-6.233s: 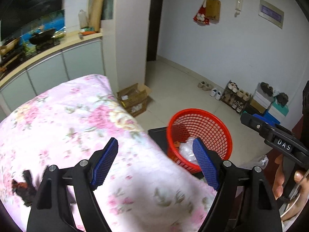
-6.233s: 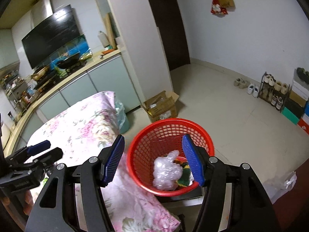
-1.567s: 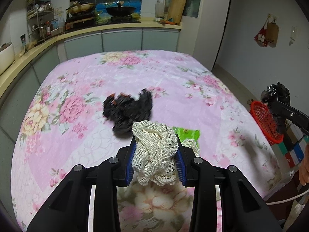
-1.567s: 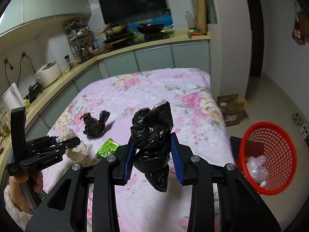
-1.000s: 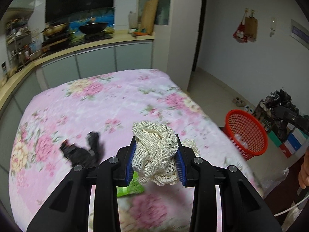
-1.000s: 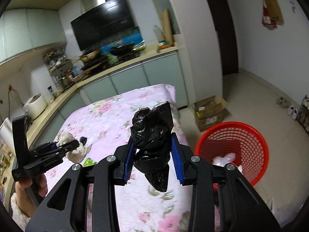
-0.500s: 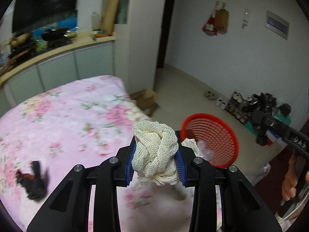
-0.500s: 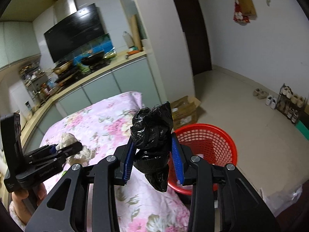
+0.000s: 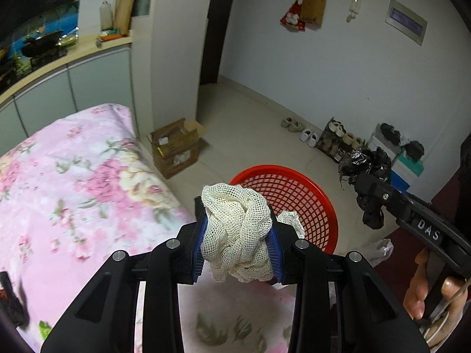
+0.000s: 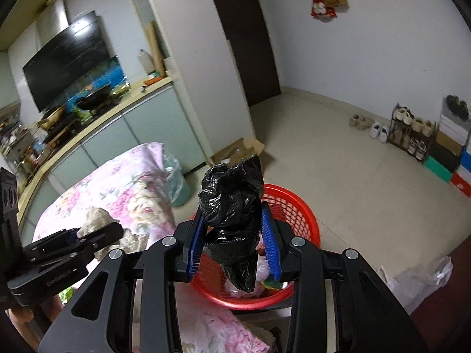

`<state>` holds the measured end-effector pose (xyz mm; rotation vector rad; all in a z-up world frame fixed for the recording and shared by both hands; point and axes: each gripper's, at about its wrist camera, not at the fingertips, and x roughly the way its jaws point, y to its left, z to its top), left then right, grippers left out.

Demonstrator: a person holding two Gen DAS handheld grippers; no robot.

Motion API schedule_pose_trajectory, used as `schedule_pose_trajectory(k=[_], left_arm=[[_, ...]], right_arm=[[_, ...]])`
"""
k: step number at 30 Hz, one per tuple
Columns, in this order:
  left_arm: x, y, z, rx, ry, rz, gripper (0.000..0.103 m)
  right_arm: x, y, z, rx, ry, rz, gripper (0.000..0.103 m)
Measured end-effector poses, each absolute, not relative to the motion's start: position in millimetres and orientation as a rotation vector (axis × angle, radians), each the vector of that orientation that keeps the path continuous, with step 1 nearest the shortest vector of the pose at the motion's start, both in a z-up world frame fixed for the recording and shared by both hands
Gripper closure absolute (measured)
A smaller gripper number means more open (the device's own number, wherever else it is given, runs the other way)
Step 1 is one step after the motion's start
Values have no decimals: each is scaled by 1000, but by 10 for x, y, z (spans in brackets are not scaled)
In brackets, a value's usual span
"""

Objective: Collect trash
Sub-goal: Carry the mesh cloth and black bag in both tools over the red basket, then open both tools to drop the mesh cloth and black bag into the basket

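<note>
Cream netting, a balled mesh rag [image 9: 237, 229], is clamped between the blue pads of my left gripper [image 9: 238, 245]; both pads press into it and a loose tail hangs below. My right gripper [image 10: 232, 241] is closed on a crumpled black plastic bag [image 10: 232, 206], whose lower end droops beneath the pads.

Step in hand, by my reading: carry to the bin. The landmark is the red mesh basket [image 10: 306, 217], standing on the floor just past the corner of the bed [image 9: 73, 182] with the pink floral cover. Some trash already lies in its bottom, partly hidden by my load.

From the right wrist, the black bag hangs over the basket's near half, its tail inside the line of the rim. From the left wrist, the mesh rag sits at the near-left rim, not clearly over the opening.

Next move, as I judge it: bring the left load further over the opening, then spread both sets of fingers and let the pieces fall. The netting could snag on the ribbed pads.

Edges and room: the bed corner crowds the basket's near side. Beyond the basket, open tiled floor runs to the shoe rack [image 10: 409, 135]. A cardboard box [image 9: 176, 147] sits to the basket's far left, well apart. A clear plastic bag [image 10: 418, 279] lies on the floor right of the basket.
</note>
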<state>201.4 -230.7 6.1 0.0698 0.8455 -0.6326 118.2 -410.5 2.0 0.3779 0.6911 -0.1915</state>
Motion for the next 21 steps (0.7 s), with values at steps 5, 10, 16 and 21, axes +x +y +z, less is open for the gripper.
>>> schedule_pose_trajectory(k=[5,10,16,21], left_arm=[[2133,-2591,-122,100,881,-641,69],[2214,-2849,-339,115,932,-661,69],[2274,-3021,-573,149,976,-661,64],[2247,-3065,-625,170,977,-671,46]], right_arm=[[1230,-4205,-104,406,719,-226,68],[1313,-4272,-267,429,762,-247,67],[1415,-4300,-444,453,813,-251,60],[1402,-4327,-454,479,807,-259,47]])
